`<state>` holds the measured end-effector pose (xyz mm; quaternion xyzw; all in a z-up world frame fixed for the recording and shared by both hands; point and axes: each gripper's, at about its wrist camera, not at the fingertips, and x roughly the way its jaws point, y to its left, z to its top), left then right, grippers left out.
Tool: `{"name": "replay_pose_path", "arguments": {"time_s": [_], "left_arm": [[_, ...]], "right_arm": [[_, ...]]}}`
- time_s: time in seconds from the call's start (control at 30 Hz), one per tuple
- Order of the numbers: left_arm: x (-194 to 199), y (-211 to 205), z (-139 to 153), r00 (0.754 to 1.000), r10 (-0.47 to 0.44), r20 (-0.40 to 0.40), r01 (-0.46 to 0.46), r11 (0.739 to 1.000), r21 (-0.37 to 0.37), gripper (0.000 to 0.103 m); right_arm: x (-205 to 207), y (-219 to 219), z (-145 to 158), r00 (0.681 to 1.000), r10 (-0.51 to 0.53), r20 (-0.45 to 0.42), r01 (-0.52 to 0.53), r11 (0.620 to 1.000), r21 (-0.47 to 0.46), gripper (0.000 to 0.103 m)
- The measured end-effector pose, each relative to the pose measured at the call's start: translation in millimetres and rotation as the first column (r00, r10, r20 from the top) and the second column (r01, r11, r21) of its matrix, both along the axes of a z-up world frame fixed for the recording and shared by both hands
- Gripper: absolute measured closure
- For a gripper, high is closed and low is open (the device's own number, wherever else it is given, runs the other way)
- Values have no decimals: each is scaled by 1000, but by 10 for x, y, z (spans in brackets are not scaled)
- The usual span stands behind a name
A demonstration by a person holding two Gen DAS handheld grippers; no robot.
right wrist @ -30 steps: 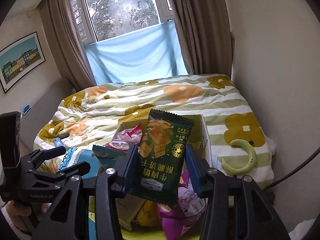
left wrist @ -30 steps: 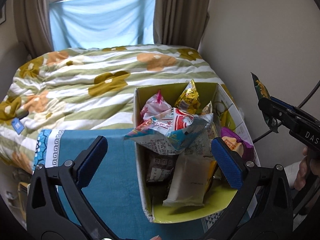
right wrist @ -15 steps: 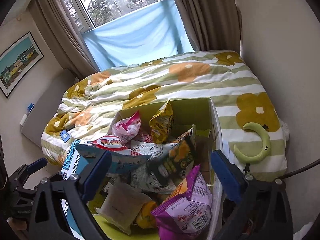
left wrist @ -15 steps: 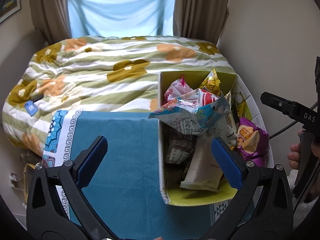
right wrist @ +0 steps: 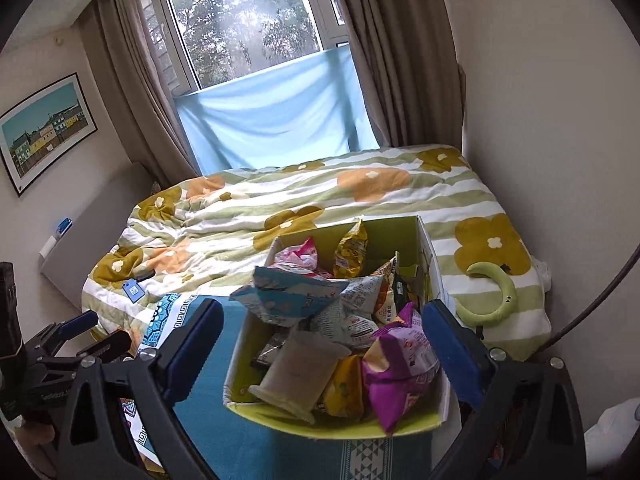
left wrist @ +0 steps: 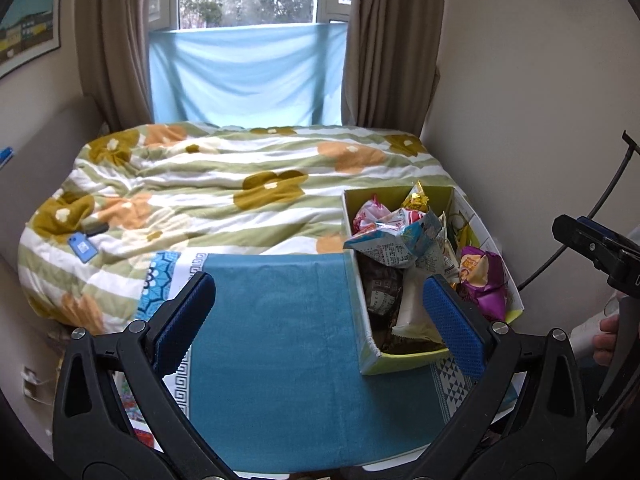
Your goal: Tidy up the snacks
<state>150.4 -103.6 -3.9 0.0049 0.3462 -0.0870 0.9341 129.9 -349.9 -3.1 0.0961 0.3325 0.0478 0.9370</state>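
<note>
A yellow-green cardboard box full of snack bags sits on a teal cloth at the bed's foot. A purple bag, a blue-white bag and a beige packet lie on top. My left gripper is open and empty over the cloth, left of the box. My right gripper is open and empty above the box; it also shows at the right edge of the left wrist view.
A floral striped duvet covers the bed behind the box. A green crescent toy lies right of the box. A wall runs close along the right. A small blue tag lies on the duvet at left.
My right gripper opened and let the dark green cracker bag drop into the box. Both grippers pulled back and up from the box.
</note>
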Motion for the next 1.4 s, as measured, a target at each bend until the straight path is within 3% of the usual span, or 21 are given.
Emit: {"name": "replay_pose_path", "arguments": {"time_s": [0.2, 0.53, 1.4], "left_arm": [[-623, 352, 242, 995, 40, 88, -44, 998, 53, 0], [-1381, 723, 167, 990, 50, 130, -52, 999, 12, 0], [-1568, 692, 198, 988, 28, 152, -28, 1000, 1, 0]], "right_arm": [[-650, 535, 247, 997, -43, 71, 51, 992, -119, 0], [-1366, 988, 88, 995, -80, 53, 86, 989, -123, 0], [-1561, 1128, 115, 993, -96, 64, 106, 980, -166, 0]]}}
